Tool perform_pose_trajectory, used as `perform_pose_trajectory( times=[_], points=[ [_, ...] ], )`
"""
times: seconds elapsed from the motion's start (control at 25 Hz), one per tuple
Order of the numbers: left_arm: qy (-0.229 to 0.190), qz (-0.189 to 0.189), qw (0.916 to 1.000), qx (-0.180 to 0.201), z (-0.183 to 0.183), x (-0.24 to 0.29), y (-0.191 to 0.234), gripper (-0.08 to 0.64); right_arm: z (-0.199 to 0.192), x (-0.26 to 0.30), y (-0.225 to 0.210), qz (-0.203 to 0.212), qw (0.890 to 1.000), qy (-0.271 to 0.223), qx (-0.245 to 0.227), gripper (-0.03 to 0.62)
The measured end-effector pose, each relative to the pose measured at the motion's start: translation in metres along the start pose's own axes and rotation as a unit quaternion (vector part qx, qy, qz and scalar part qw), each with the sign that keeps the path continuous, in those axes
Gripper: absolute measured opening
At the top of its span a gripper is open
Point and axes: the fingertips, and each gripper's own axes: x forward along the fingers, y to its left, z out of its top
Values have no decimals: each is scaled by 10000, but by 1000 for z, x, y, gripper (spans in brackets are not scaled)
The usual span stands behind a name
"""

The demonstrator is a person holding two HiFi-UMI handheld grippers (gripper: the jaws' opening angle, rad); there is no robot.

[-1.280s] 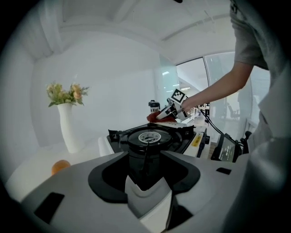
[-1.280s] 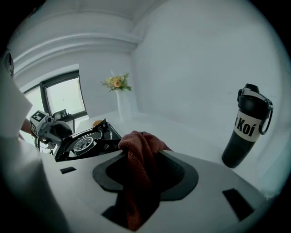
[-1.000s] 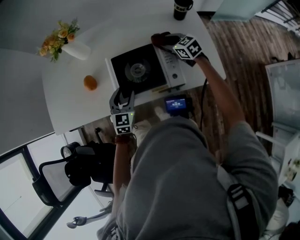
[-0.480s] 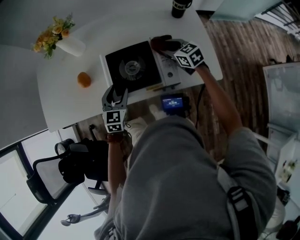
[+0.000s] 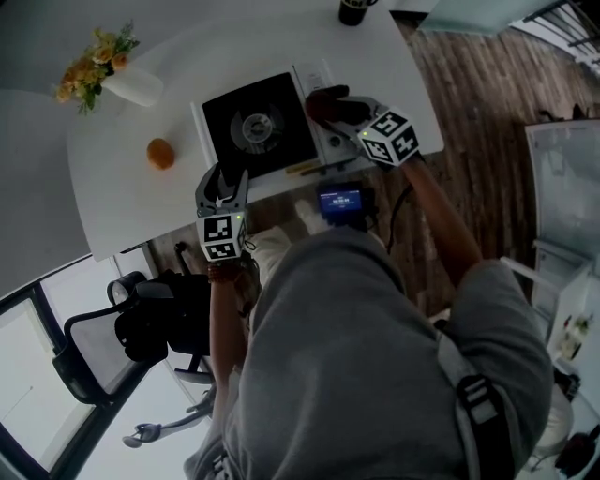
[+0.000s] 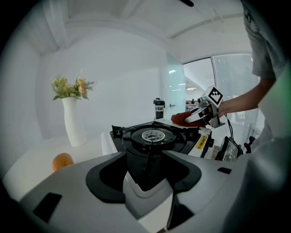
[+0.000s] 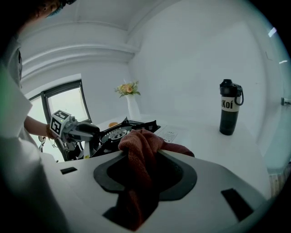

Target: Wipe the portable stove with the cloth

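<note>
The portable stove has a black top and a white control panel on its right. My right gripper is shut on a dark red cloth that rests on that panel; the right gripper view shows the cloth bunched between the jaws. My left gripper is at the stove's near left corner. Its jaws have just been opening a little, and the stove's edge lies right in front of them. I cannot tell whether they touch it. From the left gripper view, the right gripper and the cloth sit on the stove's far right.
On the white table are an orange, a white vase of flowers and a black bottle at the far edge. A device with a blue screen is below the table's near edge. A chair stands at lower left.
The right gripper has slid the cloth along the stove's right panel, from its far corner toward the near side. The left gripper has stayed at the stove's near left corner.
</note>
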Motion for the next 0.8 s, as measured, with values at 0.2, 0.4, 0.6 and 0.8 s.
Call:
perform_pose_trajectory(
  times=[0.2, 0.4, 0.6, 0.8],
  points=[
    [-16, -8, 10000, -4, 1, 1, 1, 245, -12, -14, 17, 25, 10000, -51, 23, 160],
    [58, -107, 9998, -174, 3, 1, -1, 247, -27, -29, 36, 116, 9999, 95, -63, 158],
    [3, -63, 9998, -184, 6, 2, 0, 249, -34, -39, 47, 196, 9996, 187, -18, 156],
    [20, -52, 9999, -149, 2, 2, 1, 250, -45, -49, 59, 409, 9982, 438, 94, 156]
  ],
)
